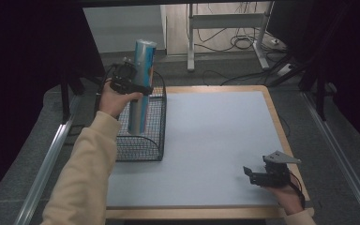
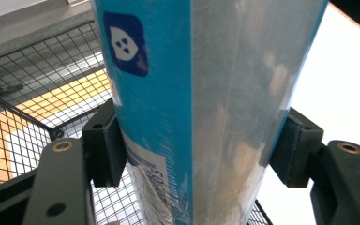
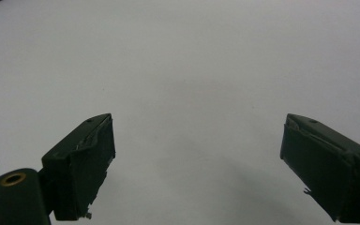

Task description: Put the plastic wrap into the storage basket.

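A tall blue and silver wrapped tube [image 1: 141,84] stands upright with its lower end inside the black wire basket [image 1: 155,145] at the table's left edge. My left gripper [image 1: 138,88] is shut on the tube about halfway up. In the left gripper view the two black pads [image 2: 104,143] press both sides of the tube [image 2: 201,103], which bears a dark blue square logo. Whether the tube's foot rests on the basket floor I cannot tell. My right gripper [image 1: 249,174] sits low at the table's front right, jaws wide open over bare grey surface [image 3: 197,154].
The grey table top [image 1: 211,136] has a wooden rim. Metal rails run along the floor on both sides. A desk frame with cables [image 1: 229,37] stands behind the table. A cream sleeve [image 1: 82,173] reaches in from the lower left.
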Demonstrator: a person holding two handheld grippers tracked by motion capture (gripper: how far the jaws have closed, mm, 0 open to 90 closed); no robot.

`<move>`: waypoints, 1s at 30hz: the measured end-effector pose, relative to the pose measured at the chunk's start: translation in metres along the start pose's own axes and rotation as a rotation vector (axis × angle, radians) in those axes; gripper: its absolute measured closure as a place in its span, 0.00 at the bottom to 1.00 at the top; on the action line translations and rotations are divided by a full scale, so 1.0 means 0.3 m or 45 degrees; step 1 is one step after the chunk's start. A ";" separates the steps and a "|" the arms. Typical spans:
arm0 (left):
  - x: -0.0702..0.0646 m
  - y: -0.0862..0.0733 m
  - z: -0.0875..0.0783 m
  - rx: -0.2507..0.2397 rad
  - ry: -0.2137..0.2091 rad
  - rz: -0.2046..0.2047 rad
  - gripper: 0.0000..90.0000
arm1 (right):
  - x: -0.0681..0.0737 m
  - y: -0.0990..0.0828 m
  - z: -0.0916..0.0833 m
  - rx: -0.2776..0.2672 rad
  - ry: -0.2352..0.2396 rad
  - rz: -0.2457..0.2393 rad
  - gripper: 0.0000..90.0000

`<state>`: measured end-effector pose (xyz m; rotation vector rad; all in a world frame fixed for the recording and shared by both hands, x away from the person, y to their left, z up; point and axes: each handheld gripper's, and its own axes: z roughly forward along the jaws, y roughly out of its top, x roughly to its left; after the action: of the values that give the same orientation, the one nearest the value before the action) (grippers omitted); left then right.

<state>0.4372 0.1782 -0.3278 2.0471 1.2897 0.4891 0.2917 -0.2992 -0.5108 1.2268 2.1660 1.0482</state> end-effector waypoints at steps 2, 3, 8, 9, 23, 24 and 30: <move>0.001 -0.007 0.010 0.011 0.006 -0.001 0.36 | 0.000 0.000 0.000 -0.001 0.000 0.002 0.12; 0.001 -0.011 0.015 0.013 0.008 -0.003 0.36 | 0.000 0.000 0.000 -0.001 0.000 0.002 0.12; 0.008 -0.028 0.041 0.031 0.001 -0.014 0.36 | 0.000 0.000 -0.001 -0.003 0.001 0.002 0.12; 0.009 -0.033 0.049 0.033 0.002 -0.012 0.36 | 0.000 0.000 -0.001 -0.003 0.001 0.002 0.12; 0.024 -0.063 0.148 0.135 0.051 0.021 0.36 | 0.002 -0.003 0.003 0.008 0.003 0.005 0.12; 0.025 -0.065 0.157 0.143 0.047 0.018 0.36 | 0.002 -0.003 0.003 0.008 0.005 0.006 0.12; 0.029 -0.065 0.204 0.183 0.047 0.023 0.36 | 0.002 -0.004 0.003 0.008 0.003 0.014 0.12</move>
<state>0.4662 0.1715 -0.3852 2.1785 1.3639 0.4560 0.2915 -0.2986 -0.5122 1.2429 2.1682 1.0482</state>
